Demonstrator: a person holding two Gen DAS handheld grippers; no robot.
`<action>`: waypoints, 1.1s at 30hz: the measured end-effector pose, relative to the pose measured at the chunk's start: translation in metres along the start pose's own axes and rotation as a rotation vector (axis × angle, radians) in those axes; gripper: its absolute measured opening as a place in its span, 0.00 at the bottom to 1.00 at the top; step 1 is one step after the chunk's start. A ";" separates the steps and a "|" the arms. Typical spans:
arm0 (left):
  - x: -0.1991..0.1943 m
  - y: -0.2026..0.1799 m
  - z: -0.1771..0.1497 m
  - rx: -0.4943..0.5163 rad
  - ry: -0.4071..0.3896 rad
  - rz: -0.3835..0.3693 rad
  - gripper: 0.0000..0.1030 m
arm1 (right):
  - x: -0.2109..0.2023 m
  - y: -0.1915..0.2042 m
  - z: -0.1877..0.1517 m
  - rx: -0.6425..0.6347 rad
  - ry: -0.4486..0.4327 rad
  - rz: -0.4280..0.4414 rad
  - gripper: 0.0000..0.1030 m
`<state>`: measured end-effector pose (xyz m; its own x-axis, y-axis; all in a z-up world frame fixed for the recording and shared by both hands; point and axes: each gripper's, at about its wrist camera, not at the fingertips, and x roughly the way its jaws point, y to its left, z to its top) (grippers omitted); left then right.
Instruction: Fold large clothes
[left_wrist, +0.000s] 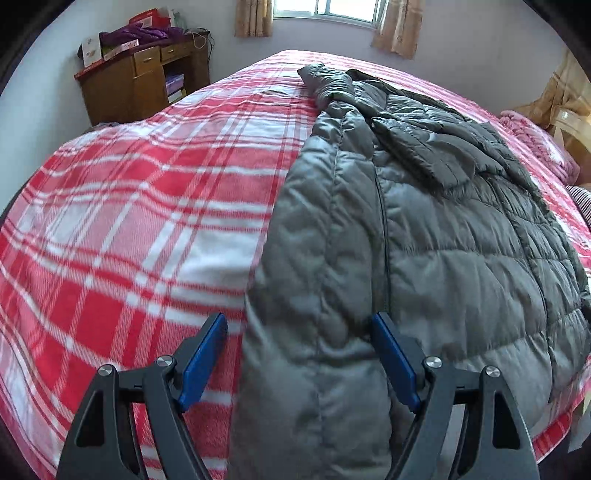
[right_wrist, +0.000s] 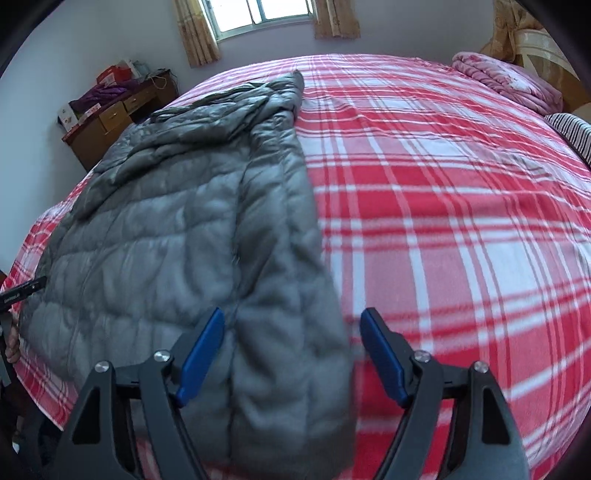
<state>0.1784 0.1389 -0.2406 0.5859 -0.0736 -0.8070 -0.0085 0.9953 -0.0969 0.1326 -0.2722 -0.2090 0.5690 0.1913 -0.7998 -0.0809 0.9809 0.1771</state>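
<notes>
Plaid bed (left_wrist: 110, 221) bears jacket (left_wrist: 424, 229), long axis running away; both claws, left (left_wrist: 299, 354) and right (right_wrist: 291, 350), wide, straddling its near edges (nothing gripped).

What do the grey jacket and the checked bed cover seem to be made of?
The grey jacket looks like thin synthetic shell fabric, perhaps nylon or polyester, over soft filling: it has a slight sheen and stitched puffy quilted rows. The checked bed cover looks like a soft matte woven or brushed textile, perhaps cotton or fleece: it shows no shine, and its red and white lines look slightly fuzzy.
</notes>
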 end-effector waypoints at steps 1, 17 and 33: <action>0.000 0.000 -0.002 -0.004 -0.004 -0.007 0.78 | -0.002 0.004 -0.005 -0.003 0.001 0.015 0.63; -0.144 -0.006 0.007 0.045 -0.273 -0.308 0.03 | -0.098 0.013 -0.006 0.063 -0.199 0.270 0.10; -0.115 -0.004 0.118 0.039 -0.324 -0.331 0.04 | -0.156 0.001 0.100 0.138 -0.473 0.298 0.10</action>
<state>0.2065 0.1506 -0.0785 0.7753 -0.3704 -0.5117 0.2485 0.9236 -0.2920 0.1252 -0.3044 -0.0267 0.8447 0.3905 -0.3659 -0.2040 0.8671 0.4544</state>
